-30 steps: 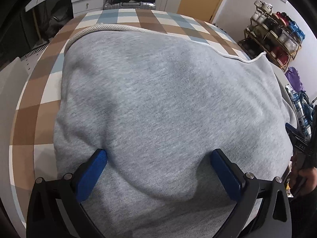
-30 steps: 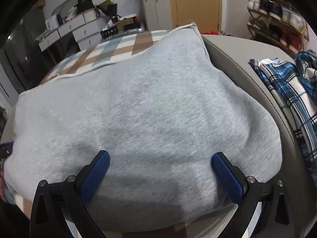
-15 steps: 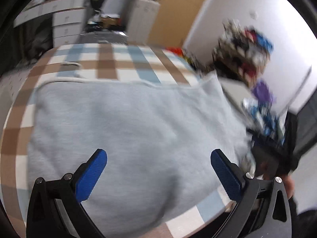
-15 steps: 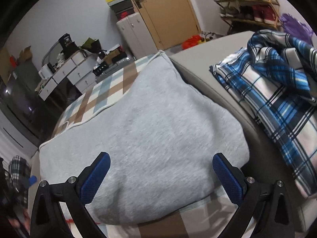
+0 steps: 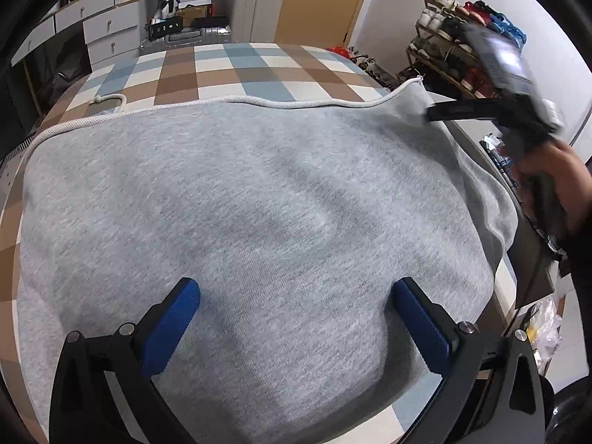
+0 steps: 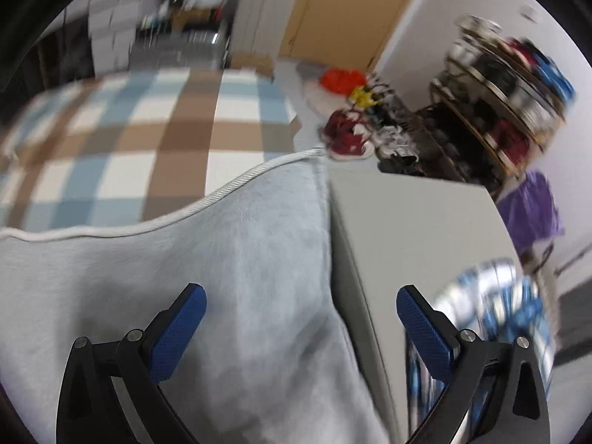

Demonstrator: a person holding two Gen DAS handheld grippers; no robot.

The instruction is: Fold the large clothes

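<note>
A large grey garment [image 5: 259, 214] lies folded flat on the checked tablecloth [image 5: 236, 70], with a white cord [image 5: 111, 101] along its far edge. My left gripper [image 5: 296, 318] is open and empty above the garment's near edge. My right gripper [image 6: 301, 318] is open and empty over the garment's far right part [image 6: 222, 259], next to a grey surface [image 6: 414, 229]. In the left wrist view the right gripper [image 5: 492, 107] is held in a hand above that same far right corner; its jaws are blurred there.
A blue plaid garment [image 6: 492, 303] lies on the grey surface to the right. A shoe rack [image 5: 462, 44] stands at the far right. Drawers [image 5: 103, 33], a suitcase [image 5: 192, 37] and a cabinet [image 5: 259, 0] stand behind the table.
Both grippers swung about. The left view has returned over the garment's near edge. The right gripper has moved forward to the garment's far right corner. Both stayed open.
</note>
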